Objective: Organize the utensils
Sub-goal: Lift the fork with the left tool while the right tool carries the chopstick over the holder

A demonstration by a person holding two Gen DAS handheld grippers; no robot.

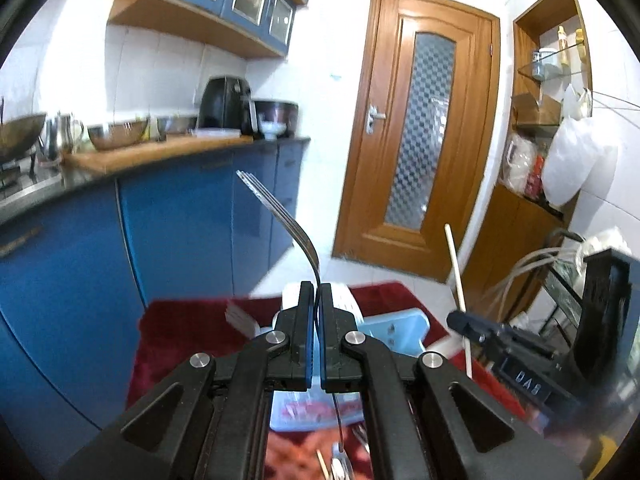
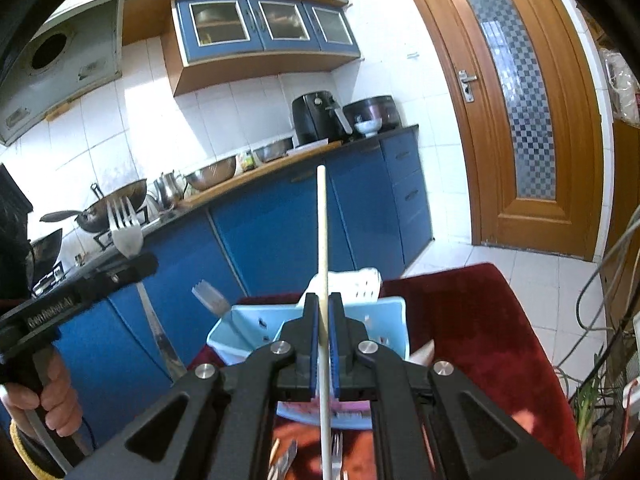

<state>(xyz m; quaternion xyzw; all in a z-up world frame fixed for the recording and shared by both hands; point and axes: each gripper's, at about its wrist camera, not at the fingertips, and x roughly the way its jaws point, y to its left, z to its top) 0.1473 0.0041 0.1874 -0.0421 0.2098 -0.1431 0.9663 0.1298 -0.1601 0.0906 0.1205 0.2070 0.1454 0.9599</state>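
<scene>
My left gripper (image 1: 317, 286) is shut on a metal fork (image 1: 280, 216), held in the air with its tines pointing up and to the left. My right gripper (image 2: 324, 296) is shut on a pale wooden chopstick (image 2: 322, 232) that stands nearly upright. Below both sits a light blue utensil holder (image 2: 390, 322) with a white slotted part (image 2: 362, 282), on a dark red cloth (image 2: 472, 320). More forks (image 2: 337, 456) lie on the cloth under the grippers. In the right wrist view the left gripper (image 2: 140, 262) and its fork (image 2: 125, 226) show at the left, with a hand (image 2: 52, 404) on the grip.
Blue kitchen cabinets (image 2: 280, 232) with a worktop carrying a wok (image 2: 116, 200), bowls and an air fryer (image 2: 316, 116) stand behind. A wooden door (image 2: 516, 112) is at the right. Loose cables (image 2: 600, 300) hang beside the cloth's right edge.
</scene>
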